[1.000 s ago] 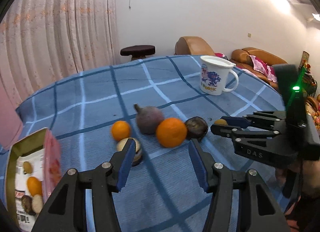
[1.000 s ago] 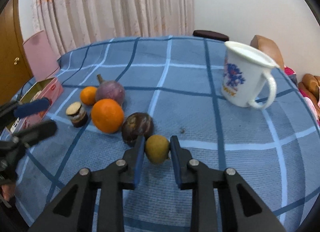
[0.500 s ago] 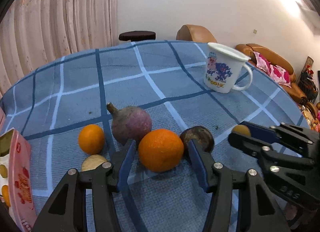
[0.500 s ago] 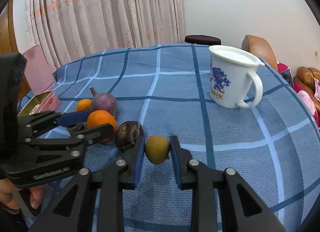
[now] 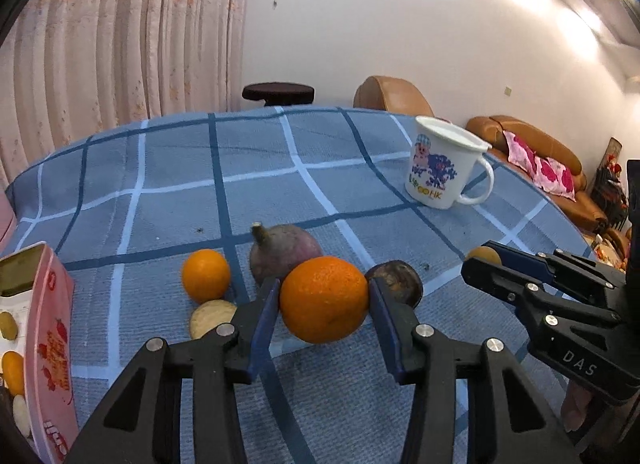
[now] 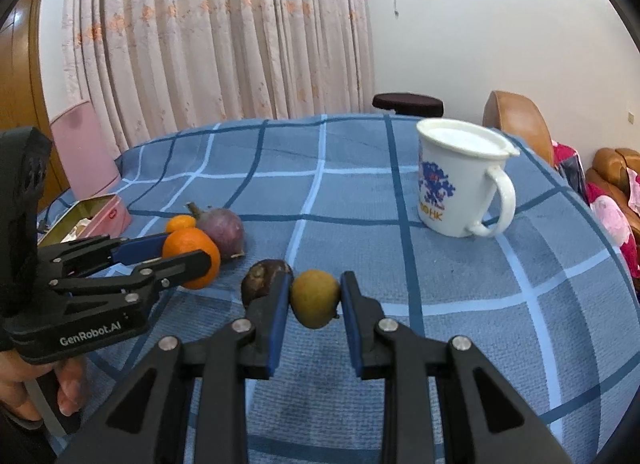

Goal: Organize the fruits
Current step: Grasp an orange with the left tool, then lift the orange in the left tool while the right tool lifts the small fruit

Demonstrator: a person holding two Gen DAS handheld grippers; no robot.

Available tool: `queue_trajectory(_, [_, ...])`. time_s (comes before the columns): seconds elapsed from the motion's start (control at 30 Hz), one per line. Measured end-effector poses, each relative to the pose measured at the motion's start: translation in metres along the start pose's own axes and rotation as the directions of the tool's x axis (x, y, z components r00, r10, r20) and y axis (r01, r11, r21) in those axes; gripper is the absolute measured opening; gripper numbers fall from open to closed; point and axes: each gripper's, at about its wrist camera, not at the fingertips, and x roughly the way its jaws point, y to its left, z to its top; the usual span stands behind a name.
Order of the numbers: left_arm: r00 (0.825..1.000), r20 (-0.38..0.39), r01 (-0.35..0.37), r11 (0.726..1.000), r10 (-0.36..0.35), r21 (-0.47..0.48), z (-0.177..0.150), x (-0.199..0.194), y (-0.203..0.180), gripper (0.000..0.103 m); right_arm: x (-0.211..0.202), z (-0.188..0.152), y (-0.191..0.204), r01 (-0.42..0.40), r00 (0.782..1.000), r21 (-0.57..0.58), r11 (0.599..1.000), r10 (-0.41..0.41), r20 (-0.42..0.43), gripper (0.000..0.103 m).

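Closing left gripper: large orange is bracketed between the jaws on the blue checked tablecloth.
Right gripper: small yellow-brown fruit is clamped beside the dark round fruit.

Both tools are black plastic. The left gripper has two long fingers with blue pads inside and round silver screws on top. White letters on its side say "GenRobot.AI". The right gripper looks the same, with blue pads and silver screws. Its side has the white letters "DAS".
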Motion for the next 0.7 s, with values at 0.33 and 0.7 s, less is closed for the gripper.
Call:
queue_trajectory(0.33, [0.995,0.102,-0.020,0.999,0.017,0.026,-0.003,-0.021,-0.005,0.048,-0.012,-0.001,0.006,-0.016,0.998,-0.028,0.999,0.018,0.064,0.029])
queue_trajectory(0.7, [0.985,0.168,-0.042,0.998,0.035,0.041,-0.007,-0.035,-0.010,0.048,-0.024,-0.003,0.011,-0.018,0.991,-0.057,0.998,0.025,0.133,0.029])
